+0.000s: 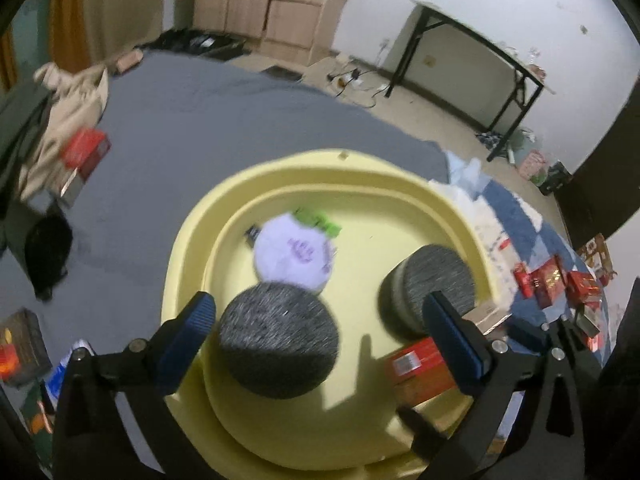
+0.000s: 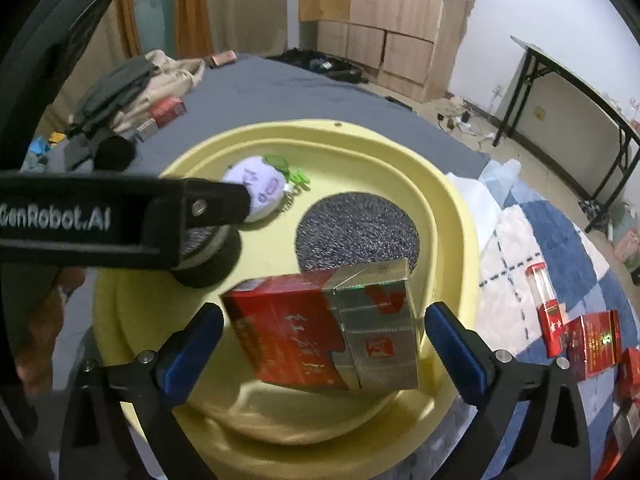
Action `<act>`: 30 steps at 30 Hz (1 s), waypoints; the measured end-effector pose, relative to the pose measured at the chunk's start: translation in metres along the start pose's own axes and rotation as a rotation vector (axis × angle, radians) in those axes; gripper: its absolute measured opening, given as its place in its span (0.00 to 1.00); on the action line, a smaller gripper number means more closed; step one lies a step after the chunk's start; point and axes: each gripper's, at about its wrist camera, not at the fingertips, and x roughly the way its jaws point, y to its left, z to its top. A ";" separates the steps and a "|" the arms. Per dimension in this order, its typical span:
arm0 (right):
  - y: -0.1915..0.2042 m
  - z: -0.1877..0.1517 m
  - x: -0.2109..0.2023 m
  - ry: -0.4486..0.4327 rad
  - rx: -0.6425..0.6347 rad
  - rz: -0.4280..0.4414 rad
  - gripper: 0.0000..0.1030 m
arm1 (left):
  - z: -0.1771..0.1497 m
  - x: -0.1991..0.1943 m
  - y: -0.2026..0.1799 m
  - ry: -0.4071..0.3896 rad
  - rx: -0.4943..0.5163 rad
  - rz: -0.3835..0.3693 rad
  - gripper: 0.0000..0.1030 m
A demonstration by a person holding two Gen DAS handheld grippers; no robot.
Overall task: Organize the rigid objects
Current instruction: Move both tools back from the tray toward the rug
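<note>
Both grippers hang over a yellow basin, jaws wide. Between the right gripper pads, untouched, sits a red-and-gold box; below the left gripper, a grey round puck. More red boxes wait right (unsorted).

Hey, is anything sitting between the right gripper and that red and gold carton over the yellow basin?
Nothing visible. The red and gold carton lies directly between the open right gripper's blue pads, above the round yellow plastic basin; the grey fuzzy disc sits beyond it.

both wrist views close above the yellow basin, angled steeply down, sharing its contents from neighbouring sides
</note>
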 end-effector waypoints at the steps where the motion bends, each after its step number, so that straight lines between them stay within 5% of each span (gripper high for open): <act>1: -0.002 -0.001 -0.006 -0.017 0.002 0.022 1.00 | 0.004 -0.003 -0.004 -0.008 0.010 0.009 1.00; 8: -0.040 -0.015 -0.071 -0.045 0.045 0.066 1.00 | 0.025 -0.024 -0.051 -0.022 0.000 -0.049 1.00; 18: -0.193 -0.095 -0.207 0.056 0.259 -0.191 1.00 | -0.005 -0.023 -0.191 0.171 0.157 -0.172 1.00; 23: -0.265 -0.161 -0.255 0.008 0.451 -0.301 1.00 | -0.013 -0.025 -0.230 0.155 0.393 -0.199 1.00; 26: -0.283 -0.189 -0.262 0.034 0.522 -0.307 1.00 | -0.012 -0.008 -0.244 0.162 0.581 -0.196 1.00; 30: -0.288 -0.199 -0.257 0.029 0.509 -0.264 1.00 | -0.008 0.021 -0.251 0.193 0.692 -0.229 1.00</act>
